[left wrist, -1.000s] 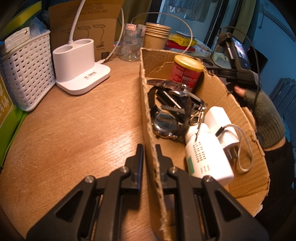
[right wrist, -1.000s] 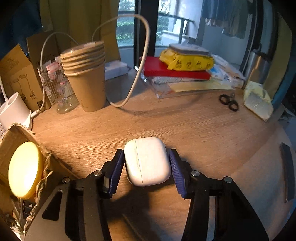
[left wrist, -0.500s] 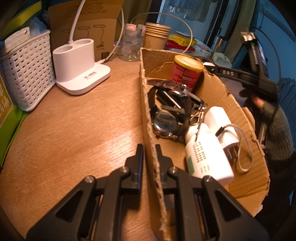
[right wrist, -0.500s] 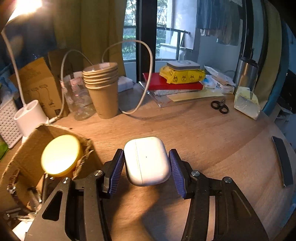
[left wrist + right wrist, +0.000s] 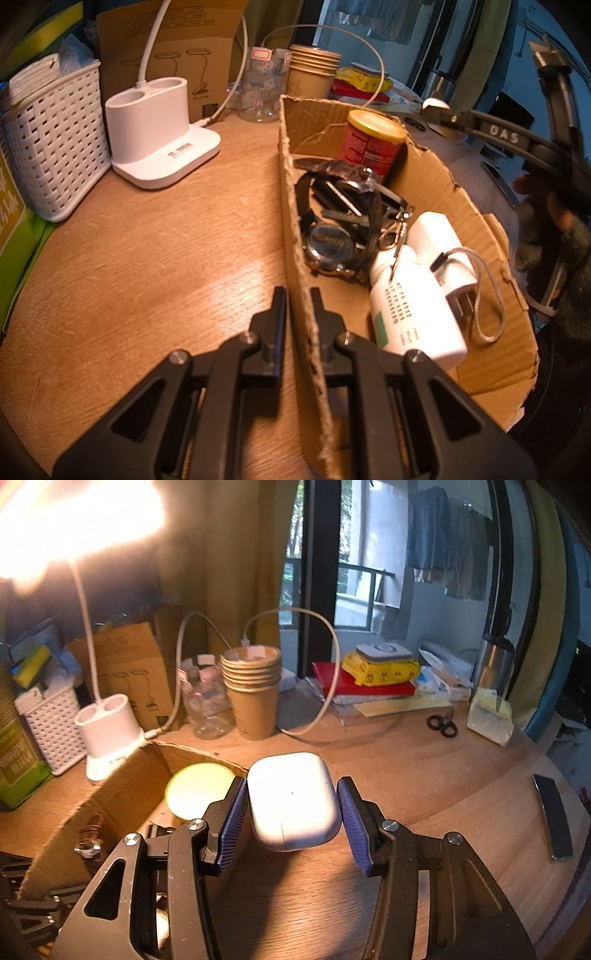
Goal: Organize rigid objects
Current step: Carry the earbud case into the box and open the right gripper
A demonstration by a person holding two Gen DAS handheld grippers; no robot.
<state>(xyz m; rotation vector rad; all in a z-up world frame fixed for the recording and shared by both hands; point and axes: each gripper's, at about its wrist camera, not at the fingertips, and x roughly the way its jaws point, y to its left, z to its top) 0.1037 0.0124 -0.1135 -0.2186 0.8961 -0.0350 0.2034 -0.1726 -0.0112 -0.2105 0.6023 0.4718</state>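
My left gripper is shut on the near wall of a cardboard box. The box holds a red can with a yellow lid, a wristwatch, a white bottle and a white plug. My right gripper is shut on a white earbud case and holds it in the air above the table, just right of the box. The can's yellow lid shows below it on the left.
A white lamp base, a white basket, a stack of paper cups and a clear jar stand behind the box. Scissors, books and a dark flat bar lie on the right.
My right gripper has risen with the earbud case and moved left toward the box. The left gripper has kept its hold on the box wall.
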